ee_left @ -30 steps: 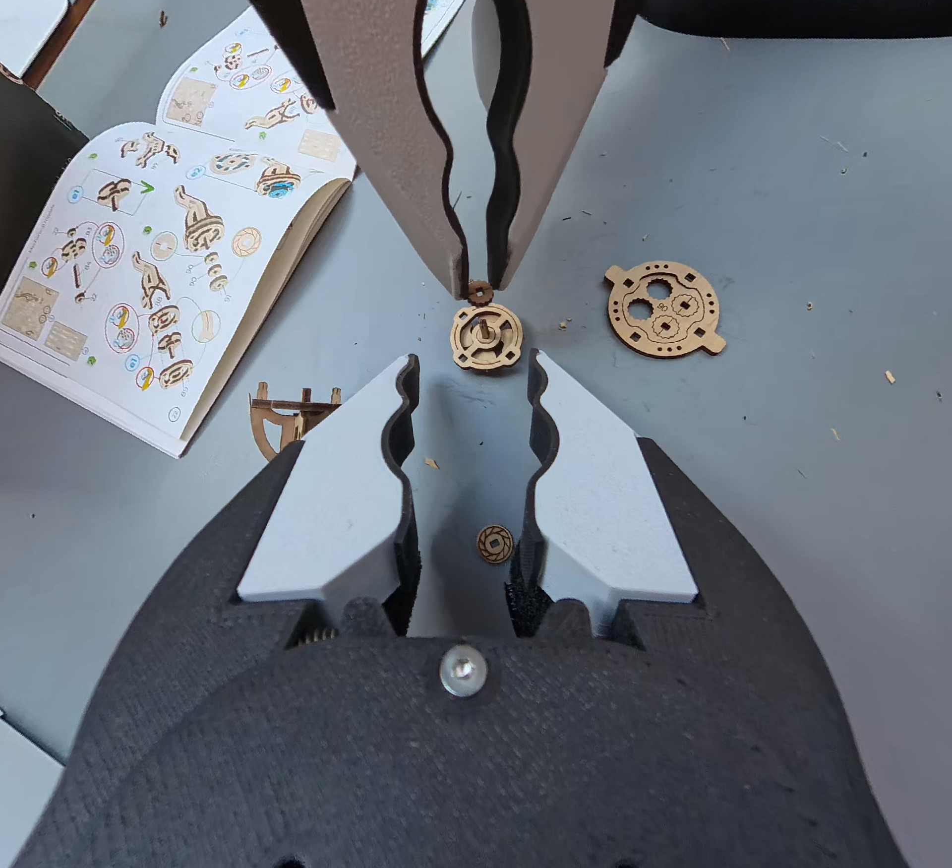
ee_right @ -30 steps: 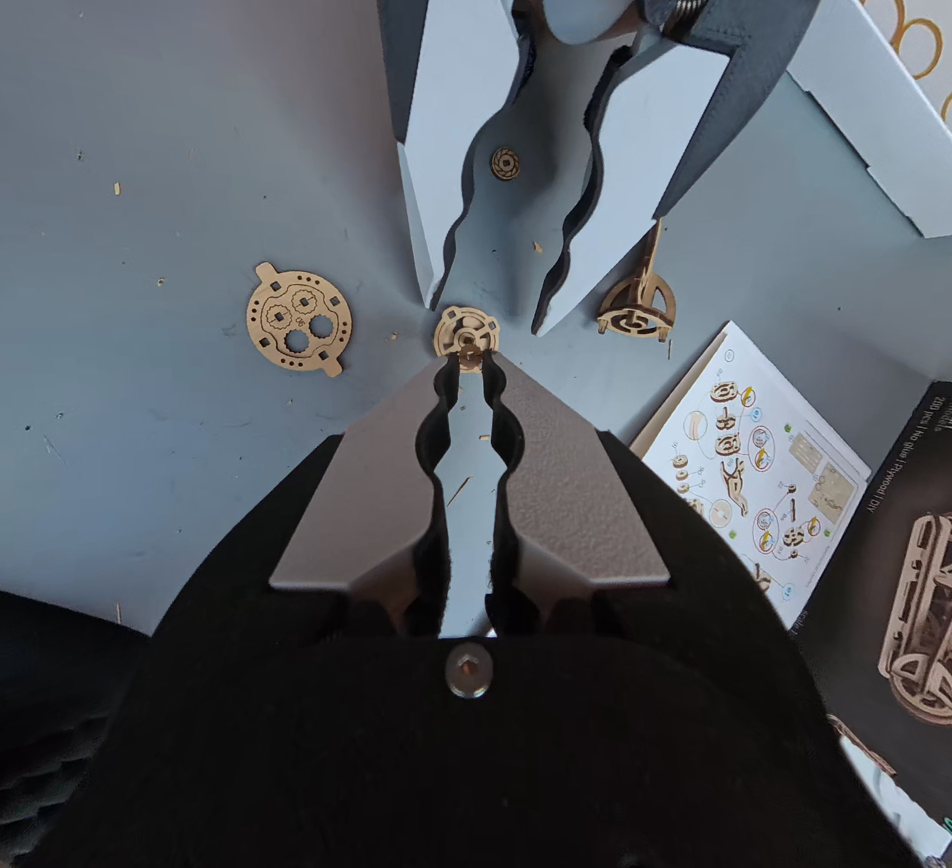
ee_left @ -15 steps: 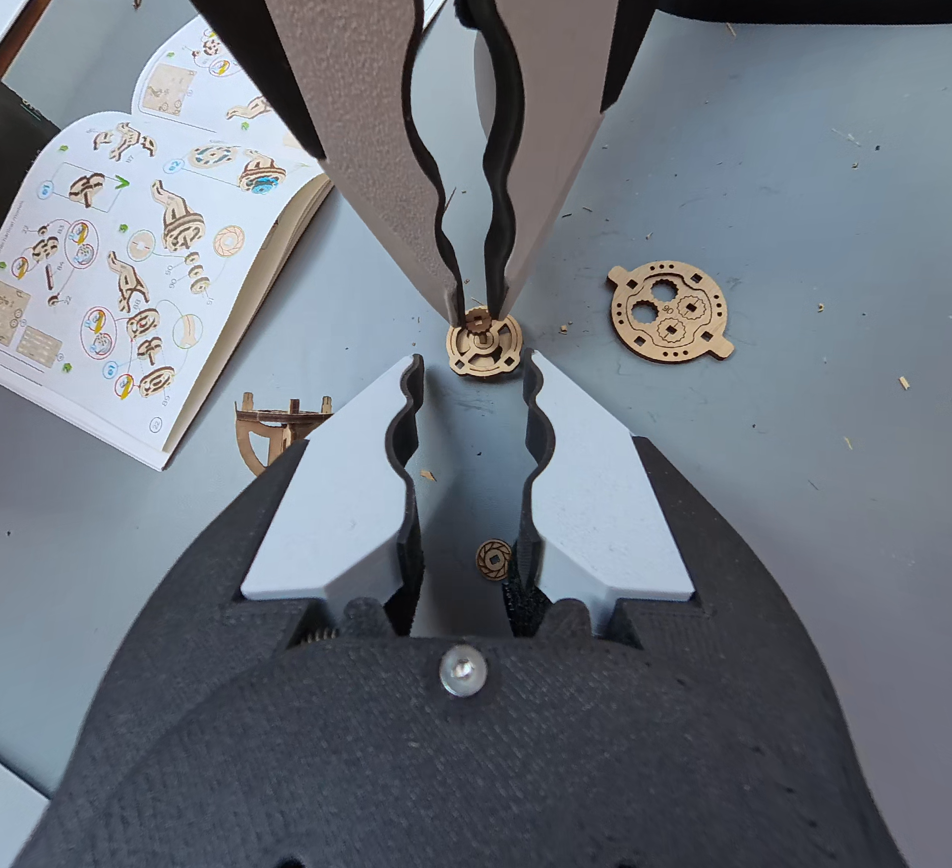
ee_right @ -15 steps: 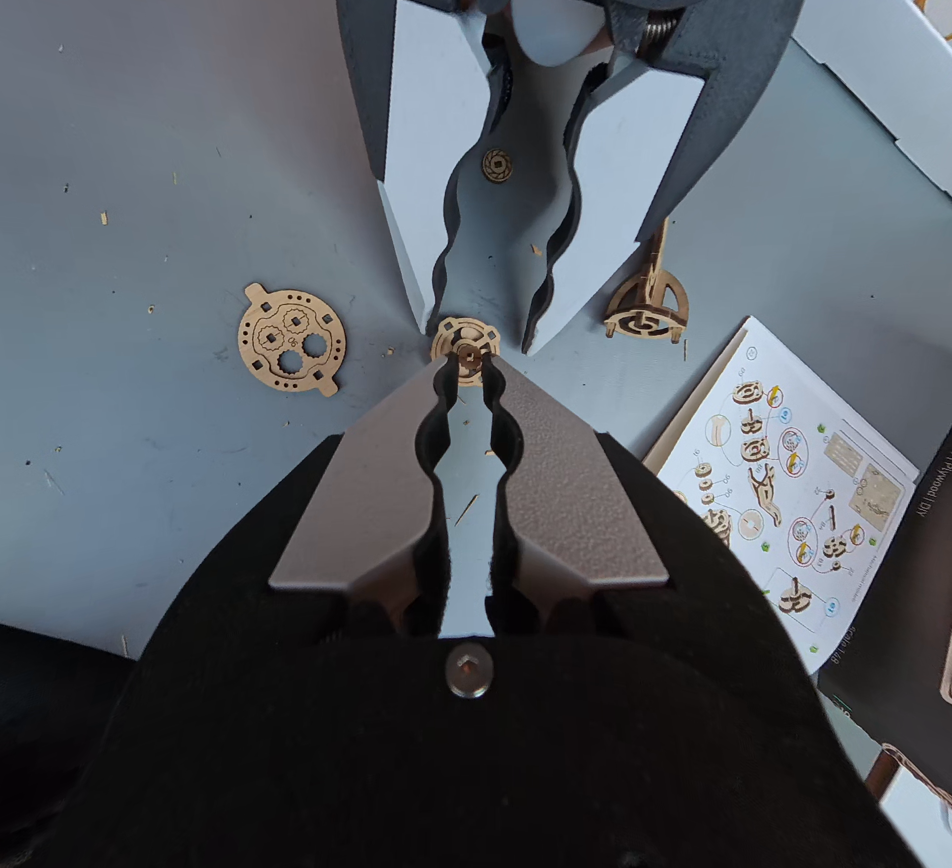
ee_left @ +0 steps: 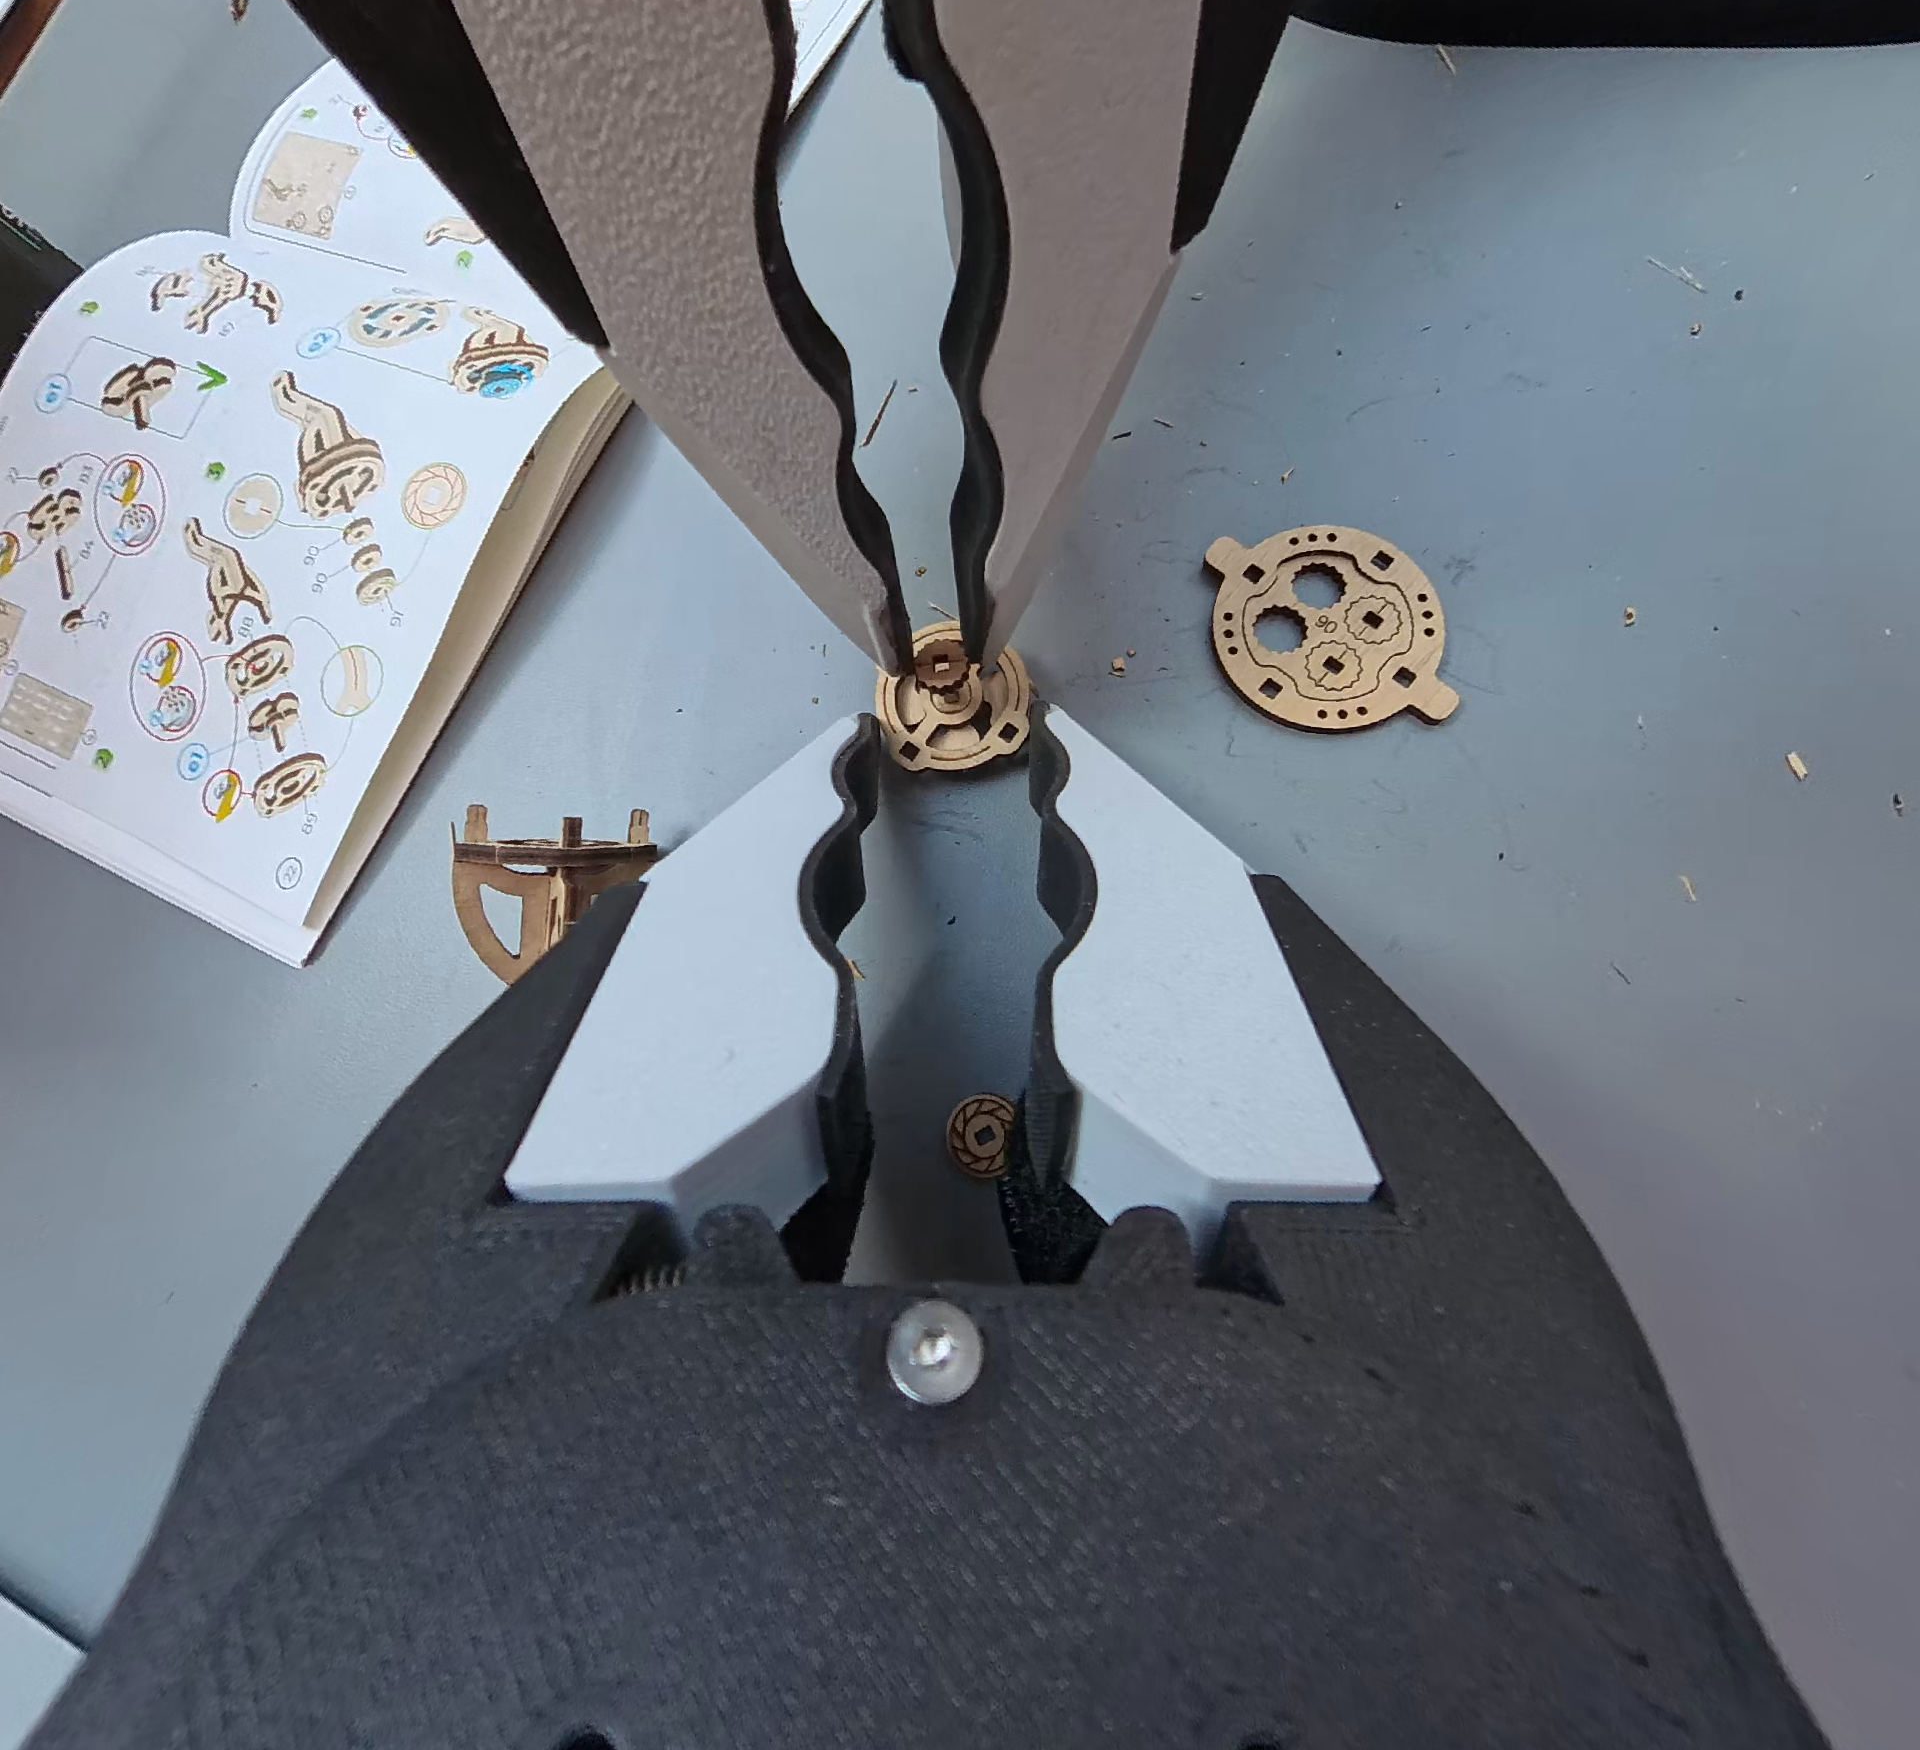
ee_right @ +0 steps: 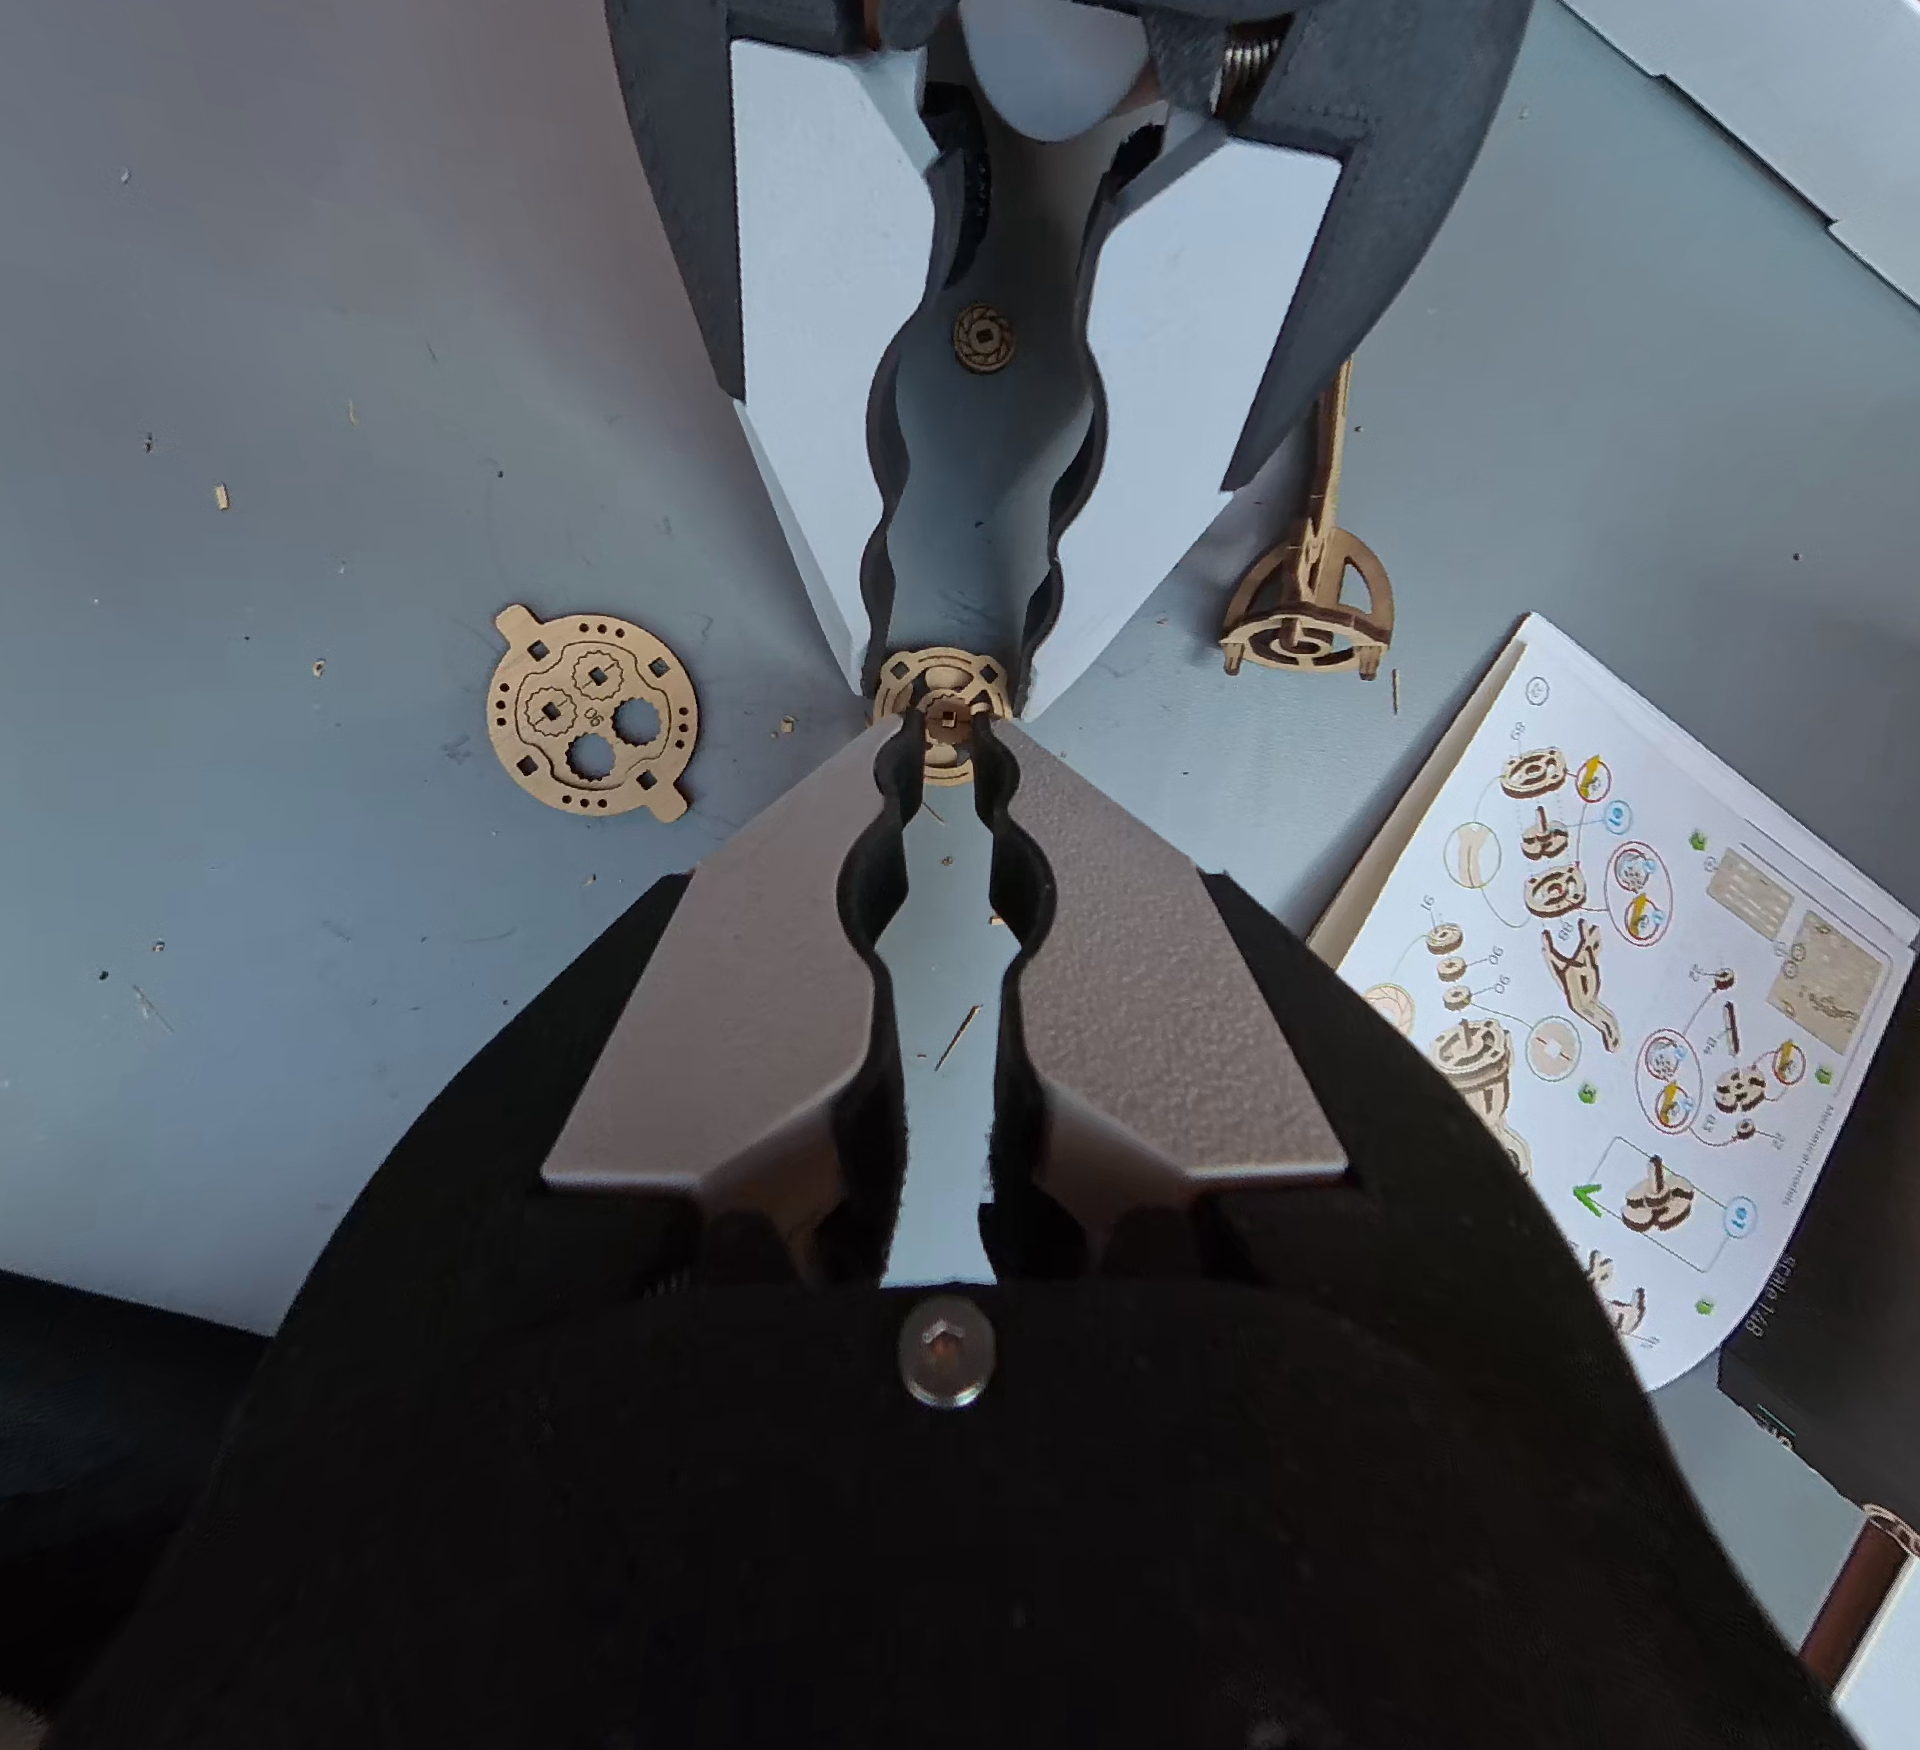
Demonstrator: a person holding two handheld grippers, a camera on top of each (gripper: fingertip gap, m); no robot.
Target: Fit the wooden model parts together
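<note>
— Fingers?
— Right gripper (ee_right: 943, 732) pinches small gear (ee_right: 947, 715) over hub of disc (ee_left: 954, 705); left gripper (ee_left: 951, 744) spread, tips flanking disc on table (ee_left: 1558, 350).
— Why?
— Probably bracing it for press-fit.

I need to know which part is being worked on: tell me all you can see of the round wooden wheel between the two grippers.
The round wooden wheel is pale laser-cut plywood: an outer ring, curved slots, four small square holes and a raised hub. It lies flat on the grey table. The left hand-held gripper brackets its near edge with open fingers. The right hand-held gripper pinches a small gear over the hub.
</note>
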